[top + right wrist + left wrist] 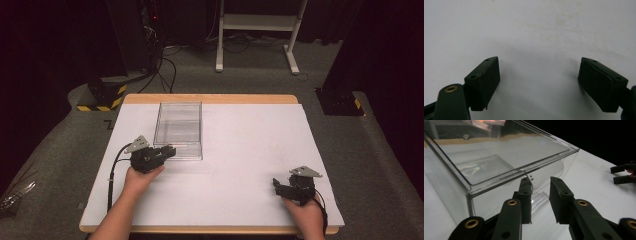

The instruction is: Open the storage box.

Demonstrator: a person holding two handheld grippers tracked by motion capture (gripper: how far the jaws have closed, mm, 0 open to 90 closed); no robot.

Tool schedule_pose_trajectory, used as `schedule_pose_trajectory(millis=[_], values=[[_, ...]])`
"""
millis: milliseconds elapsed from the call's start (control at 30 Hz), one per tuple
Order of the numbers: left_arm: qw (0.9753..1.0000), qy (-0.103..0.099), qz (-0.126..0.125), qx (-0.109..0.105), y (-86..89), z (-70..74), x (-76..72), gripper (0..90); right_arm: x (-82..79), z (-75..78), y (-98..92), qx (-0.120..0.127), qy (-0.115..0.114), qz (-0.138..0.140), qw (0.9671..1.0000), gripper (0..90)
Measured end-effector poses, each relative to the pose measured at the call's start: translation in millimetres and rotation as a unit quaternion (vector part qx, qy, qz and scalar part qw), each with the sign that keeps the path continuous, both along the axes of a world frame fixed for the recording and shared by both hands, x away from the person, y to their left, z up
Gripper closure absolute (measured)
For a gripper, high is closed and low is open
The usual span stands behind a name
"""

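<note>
Left gripper (540, 200): my jaws stood narrowly parted at the clear box's near wall, pinching nothing.
Right gripper (539, 82): mine gaped wide above bare white tabletop (536, 30).
Clear box (179, 129): sat at eleven o'clock on the table, touching my left jaws.

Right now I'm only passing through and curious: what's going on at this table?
A person works with a tool in each hand. The left tool is at the near end of a clear plastic box, jaws a little apart around its small handle. The right tool rests wide open over the bare white table.
</note>
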State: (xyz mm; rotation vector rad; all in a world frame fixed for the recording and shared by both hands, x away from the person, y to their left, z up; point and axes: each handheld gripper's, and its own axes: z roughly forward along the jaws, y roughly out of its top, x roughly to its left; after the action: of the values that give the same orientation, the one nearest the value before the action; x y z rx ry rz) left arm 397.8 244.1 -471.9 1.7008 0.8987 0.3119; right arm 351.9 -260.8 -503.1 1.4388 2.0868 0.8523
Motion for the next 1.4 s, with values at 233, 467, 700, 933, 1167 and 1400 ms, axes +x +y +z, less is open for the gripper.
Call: schedule_pose_trajectory(millis=[233, 467, 700, 933, 1167, 1400], values=[[1.0000, 0.004, -0.006, -0.001, 2.2, -2.7, 0.7, 76.3, 0.0, 0.0, 0.0, 0.000, 0.000, 0.000, 1.0000, 17.7], [0.9999, -0.007, -0.008, 0.001, 3.5, -4.3, -0.1, 77.8, 0.0, 0.0, 0.0, 0.000, 0.000, 0.000, 1.0000, 17.7], [0.9999, -0.005, -0.004, -0.009, 3.7, -5.2, -1.0, 78.4, 0.0, 0.0, -0.1, 0.000, 0.000, 0.000, 1.0000, 17.7], [0.9999, -0.006, -0.001, -0.013, 4.2, -5.7, -1.9, 79.1, 0.1, -0.1, -0.1, 0.000, -0.001, 0.001, 1.0000, 17.7], [0.9999, -0.011, -0.006, -0.012, 5.4, -6.1, -3.4, 80.2, 0.1, -0.1, -0.2, 0.000, 0.000, 0.001, 1.0000, 17.7], [0.9997, -0.014, -0.009, -0.015, 6.6, -7.4, -7.7, 80.7, 0.1, -0.1, -0.2, 0.000, 0.000, 0.001, 1.0000, 17.7]])
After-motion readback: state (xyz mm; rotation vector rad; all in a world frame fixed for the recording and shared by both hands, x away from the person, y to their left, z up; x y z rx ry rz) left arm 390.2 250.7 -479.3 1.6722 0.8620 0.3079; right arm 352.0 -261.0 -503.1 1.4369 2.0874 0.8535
